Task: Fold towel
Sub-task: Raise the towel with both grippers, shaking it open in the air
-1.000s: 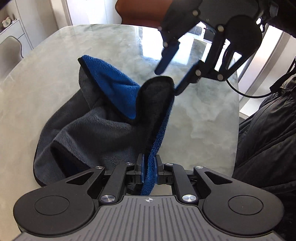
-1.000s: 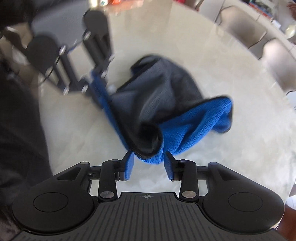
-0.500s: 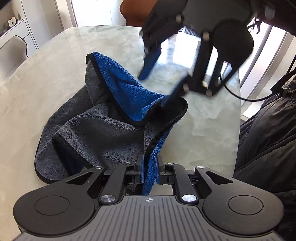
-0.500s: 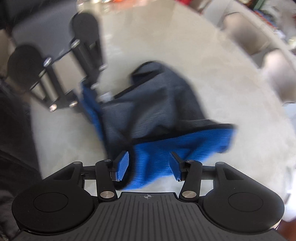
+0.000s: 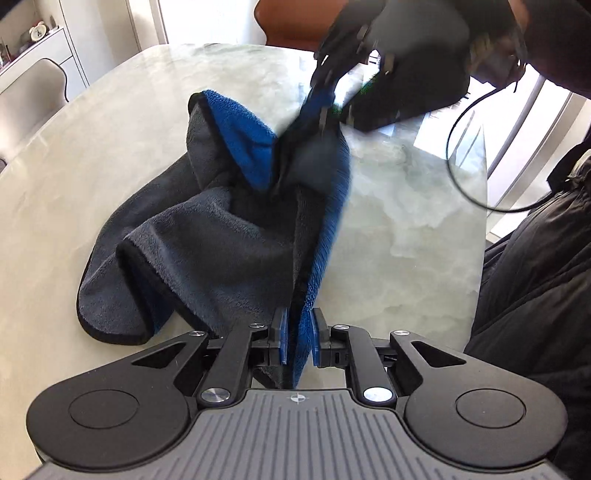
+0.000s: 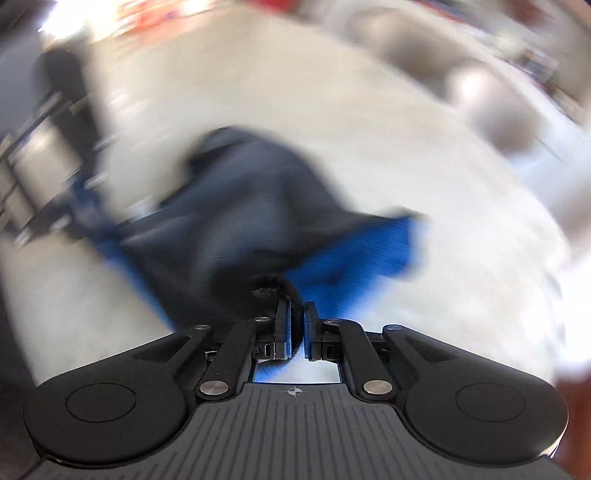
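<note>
Since the earlier frames the right tool (image 6: 294, 325) has dropped onto the raised corner of the towel (image 5: 221, 240), and its jaws have just been closing, with the cloth between them; half a second ago they stood wide with the blue fold only lying between them. Now they are clenched on a dark-edged bunch of that corner, a strip of blue pile squeezed between the pads. The right wrist view is heavily blurred, so finer detail of the pinch cannot be told.

One towel is in view, grey on one face and blue on the other, with a black hem. Two tools work it. Nearest in the left wrist view, the left tool (image 5: 298, 341) is nearly closed, grasping the towel's near edge, which rises steeply from between its pads as a blue and black ridge. Beyond that, the rest of the cloth lies crumpled on the pale marble worktop (image 5: 406, 236), a grey lobe spread to the left and a blue flap standing up behind it. Farther on, the right tool shows again as a dark blurred shape at the cloth's far peak. A black cable (image 5: 458, 173) loops beside it, and a person's dark jacket (image 5: 535, 277) fills the right edge. One brown chair back (image 5: 291, 22) stands past the worktop's far rim.
</note>
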{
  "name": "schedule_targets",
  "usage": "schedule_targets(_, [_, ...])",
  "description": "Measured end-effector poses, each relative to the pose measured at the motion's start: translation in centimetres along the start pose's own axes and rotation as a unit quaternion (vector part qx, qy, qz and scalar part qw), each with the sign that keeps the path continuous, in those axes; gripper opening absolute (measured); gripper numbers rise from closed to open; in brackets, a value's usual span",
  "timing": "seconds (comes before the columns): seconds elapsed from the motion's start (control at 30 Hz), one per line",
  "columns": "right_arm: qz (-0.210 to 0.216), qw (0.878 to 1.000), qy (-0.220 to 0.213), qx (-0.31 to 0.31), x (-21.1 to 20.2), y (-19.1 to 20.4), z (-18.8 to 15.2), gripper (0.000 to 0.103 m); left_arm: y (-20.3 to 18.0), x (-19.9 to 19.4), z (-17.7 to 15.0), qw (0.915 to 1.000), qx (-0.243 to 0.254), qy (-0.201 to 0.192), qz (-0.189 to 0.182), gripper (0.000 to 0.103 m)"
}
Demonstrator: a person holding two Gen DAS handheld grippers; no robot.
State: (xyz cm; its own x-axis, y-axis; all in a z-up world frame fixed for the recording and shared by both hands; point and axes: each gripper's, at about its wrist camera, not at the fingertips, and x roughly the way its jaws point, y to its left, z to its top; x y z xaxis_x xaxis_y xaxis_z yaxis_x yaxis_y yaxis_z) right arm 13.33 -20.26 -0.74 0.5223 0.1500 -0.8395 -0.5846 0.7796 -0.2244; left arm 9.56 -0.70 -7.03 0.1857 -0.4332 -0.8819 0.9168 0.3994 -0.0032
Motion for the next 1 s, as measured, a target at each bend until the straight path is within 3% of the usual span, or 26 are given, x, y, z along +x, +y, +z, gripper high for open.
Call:
schedule_targets(0.1, [-0.042, 0.996, 0.042, 0.063, -0.6, -2.2, -2.9, 0.009, -0.1, 0.2, 0.3, 0.9999, 0.003, -0.006, -0.008, 0.013])
schedule_targets(0.3, [-0.023, 0.992, 0.084, 0.087, -0.3, -1.1, -6.4, 0.014, -1.0, 1.6, 0.9, 0.9994, 0.026, 0.004, -0.021, 0.013])
schedule_targets(0.43, [-0.033, 0.994, 0.077, 0.076, -0.2, -0.5, -7.1, 0.034, -1.7, 2.4, 0.7, 0.9988, 0.040, 0.013, -0.024, 0.013])
schedule_targets(0.83, [0.003, 0.999, 0.054, 0.000, 2.1, 2.1, -5.3, 0.033, -3.6, 4.4, -0.5, 0.9960, 0.083, 0.032, -0.001, 0.021])
schedule_targets(0.87, [0.008, 0.999, 0.054, 0.004, 2.3, 2.0, -5.4, 0.032, -3.6, 4.5, -0.6, 0.9966, 0.077, 0.029, -0.002, 0.021])
schedule_targets(0.93, [0.020, 0.998, 0.054, 0.020, 2.4, 1.7, -5.6, 0.012, -3.4, 4.5, -0.5, 0.9973, 0.068, 0.029, -0.004, 0.011])
schedule_targets(1.0, [0.021, 0.998, 0.046, 0.042, 2.2, 1.1, -5.9, 0.010, -3.7, 4.3, -0.6, 0.9962, 0.082, 0.031, -0.001, 0.003])
